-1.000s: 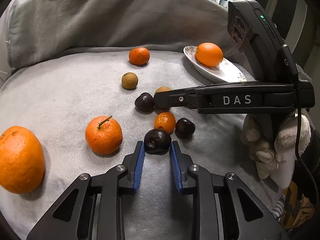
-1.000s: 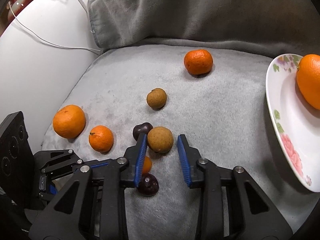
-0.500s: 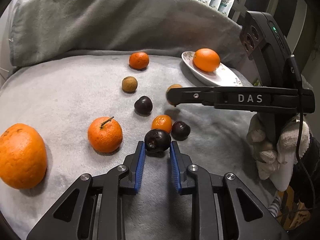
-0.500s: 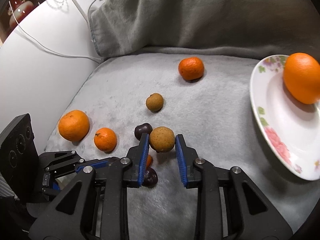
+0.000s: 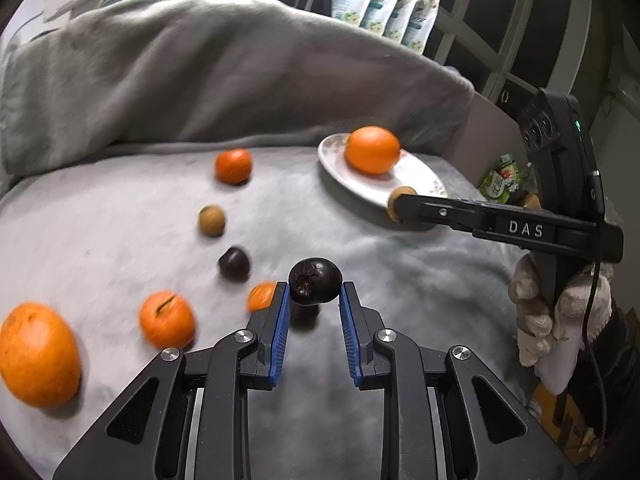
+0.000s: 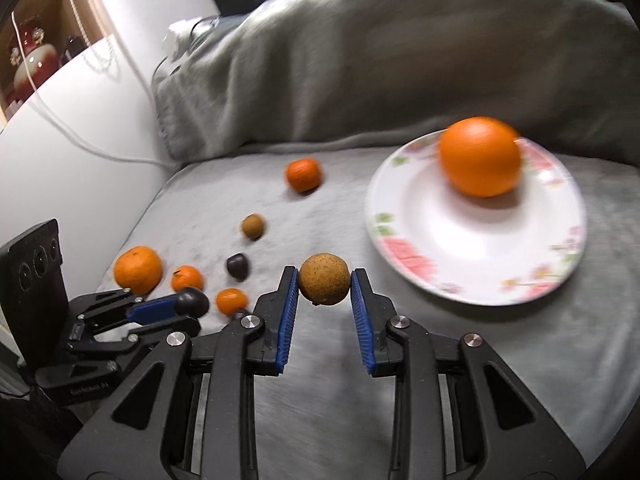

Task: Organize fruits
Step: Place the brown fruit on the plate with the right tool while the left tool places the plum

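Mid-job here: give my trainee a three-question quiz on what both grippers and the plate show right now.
1. True or false: the left gripper is shut on a dark plum.
2. Which fruit lies on the floral plate? A) a large orange B) a dark plum C) a brown longan
3. Fill in: the right gripper holds a brown ____.

Key
1. True: both pads touch the plum, lifted off the grey blanket.
2. A: only the large orange is on it.
3. longan
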Demonstrator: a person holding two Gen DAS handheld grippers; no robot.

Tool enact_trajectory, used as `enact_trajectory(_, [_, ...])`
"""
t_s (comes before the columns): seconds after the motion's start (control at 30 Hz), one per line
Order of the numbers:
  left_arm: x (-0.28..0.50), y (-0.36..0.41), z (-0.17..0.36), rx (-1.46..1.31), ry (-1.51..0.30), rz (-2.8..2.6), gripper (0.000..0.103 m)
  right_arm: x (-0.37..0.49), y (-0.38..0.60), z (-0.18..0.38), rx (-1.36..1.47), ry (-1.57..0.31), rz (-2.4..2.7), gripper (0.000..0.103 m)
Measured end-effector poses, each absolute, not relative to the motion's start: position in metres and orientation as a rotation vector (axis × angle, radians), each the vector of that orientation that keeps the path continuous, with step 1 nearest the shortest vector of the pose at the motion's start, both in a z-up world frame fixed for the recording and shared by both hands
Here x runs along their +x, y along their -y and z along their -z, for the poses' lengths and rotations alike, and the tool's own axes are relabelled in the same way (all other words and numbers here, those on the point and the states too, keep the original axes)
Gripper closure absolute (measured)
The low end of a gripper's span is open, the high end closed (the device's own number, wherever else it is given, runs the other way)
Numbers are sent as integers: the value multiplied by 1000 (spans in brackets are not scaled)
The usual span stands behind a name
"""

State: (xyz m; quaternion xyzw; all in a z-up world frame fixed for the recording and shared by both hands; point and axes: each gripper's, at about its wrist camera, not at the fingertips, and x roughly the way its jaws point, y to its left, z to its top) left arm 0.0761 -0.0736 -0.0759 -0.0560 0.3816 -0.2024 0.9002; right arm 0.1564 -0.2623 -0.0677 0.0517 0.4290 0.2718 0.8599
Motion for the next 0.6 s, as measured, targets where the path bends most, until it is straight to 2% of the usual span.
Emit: enact_trajectory(0.6, [123, 136, 57, -87, -733, 475, 80, 166, 324, 58, 52, -849, -361, 75])
